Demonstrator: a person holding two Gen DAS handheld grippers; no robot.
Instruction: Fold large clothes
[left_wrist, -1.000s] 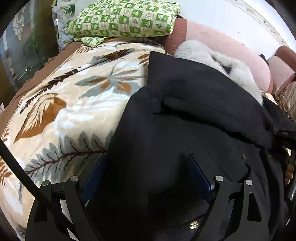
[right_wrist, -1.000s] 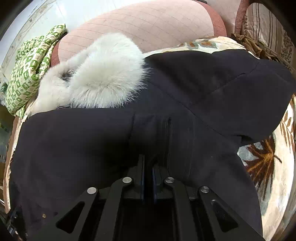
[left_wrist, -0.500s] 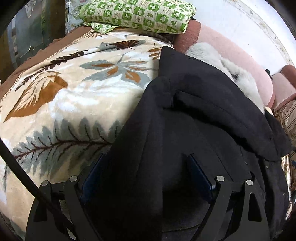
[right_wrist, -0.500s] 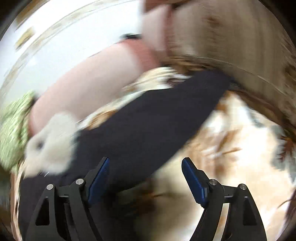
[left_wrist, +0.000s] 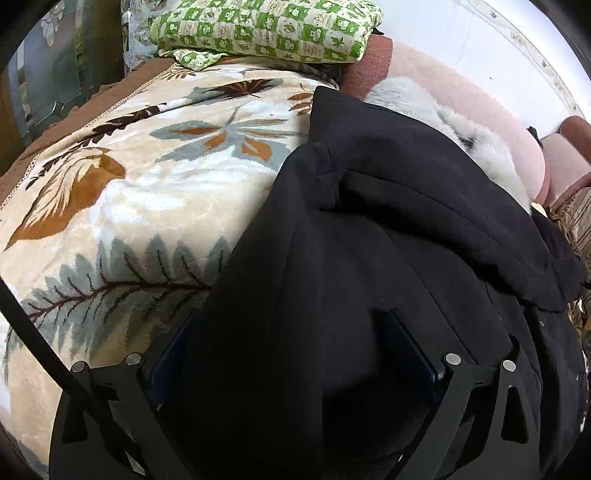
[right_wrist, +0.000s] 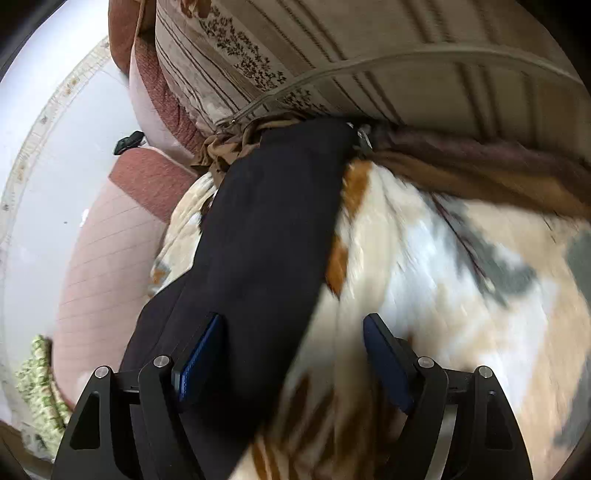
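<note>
A large black coat (left_wrist: 369, 240) with a white fur collar (left_wrist: 461, 125) lies on a leaf-patterned blanket (left_wrist: 140, 192). One sleeve is folded across its body. My left gripper (left_wrist: 295, 354) is open, its blue pads straddling the coat's lower part. In the right wrist view the other black sleeve (right_wrist: 266, 236) stretches out over the blanket (right_wrist: 443, 266) toward a striped cushion. My right gripper (right_wrist: 291, 354) is open and empty, its left pad over the sleeve, its right pad over the blanket.
A green checked pillow (left_wrist: 266, 29) lies at the blanket's far end. A pink sofa back (left_wrist: 480, 110) runs behind the coat. A striped cushion (right_wrist: 369, 48) and brown fabric (right_wrist: 236, 144) sit beyond the sleeve's end.
My right gripper let go of the coat, opened, and swung right toward the outstretched sleeve. My left gripper stayed open over the coat and shifted slightly.
</note>
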